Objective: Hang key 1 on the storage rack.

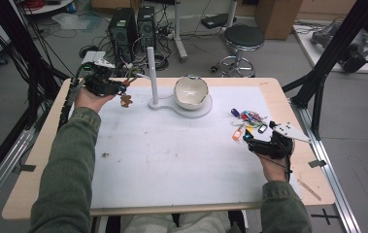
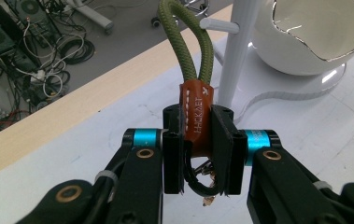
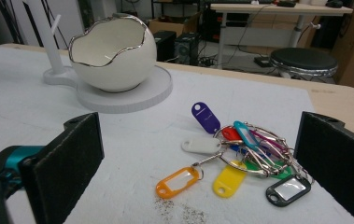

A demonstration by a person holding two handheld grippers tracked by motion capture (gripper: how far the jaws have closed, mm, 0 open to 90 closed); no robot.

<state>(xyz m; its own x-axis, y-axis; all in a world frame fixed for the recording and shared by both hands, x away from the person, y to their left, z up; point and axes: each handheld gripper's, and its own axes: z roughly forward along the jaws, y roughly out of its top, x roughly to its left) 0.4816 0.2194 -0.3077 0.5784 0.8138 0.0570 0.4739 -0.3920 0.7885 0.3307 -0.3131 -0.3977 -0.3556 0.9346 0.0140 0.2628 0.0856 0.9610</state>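
My left gripper (image 2: 198, 154) is shut on the brown leather tag (image 2: 197, 116) of a keychain. Its olive cord loop (image 2: 186, 42) rises past the jaws toward the white post (image 2: 230, 65) and its side peg (image 2: 219, 25). In the high view this gripper (image 1: 122, 86) hovers at the table's far left, just left of the post (image 1: 151, 73), and a small brown charm (image 1: 126, 100) dangles below it. My right gripper (image 3: 202, 161) is open, its pads wide apart on either side of a bunch of coloured key tags (image 3: 240, 149). In the high view it (image 1: 250, 139) sits just in front of the tags (image 1: 247, 121).
A white egg-shaped bowl (image 1: 190, 91) with a silver rim stands on the round base (image 1: 206, 109) shared with the post. A white mat (image 1: 172, 160) covers the wooden table. A stool (image 1: 243, 39) and computer towers (image 1: 123, 26) stand on the floor beyond the table.
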